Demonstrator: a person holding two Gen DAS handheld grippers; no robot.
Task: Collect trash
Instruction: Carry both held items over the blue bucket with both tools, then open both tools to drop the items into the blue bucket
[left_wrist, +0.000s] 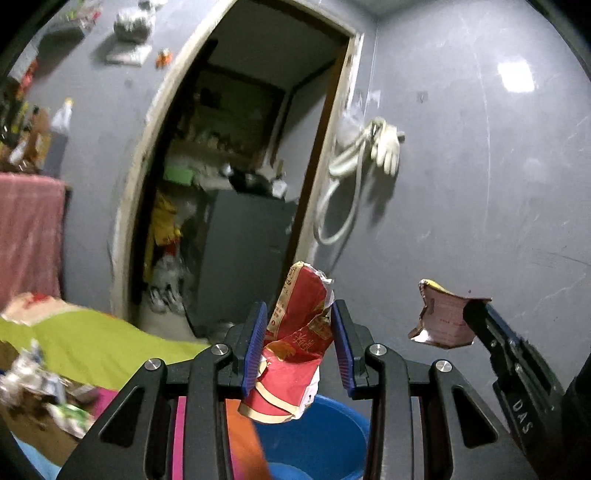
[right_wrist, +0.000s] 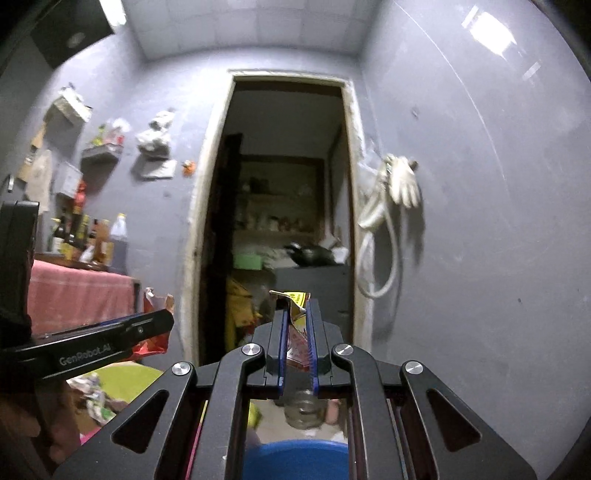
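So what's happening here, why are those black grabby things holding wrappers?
A person is picking up trash with a grabbing tool in each hand. The left tool is pinching a crumpled red wrapper, and the right tool is clamped shut on a smaller pink and yellow wrapper. Both wrappers are held up in the air above a blue bucket, not dropped yet. More crumpled litter lies down on the left.
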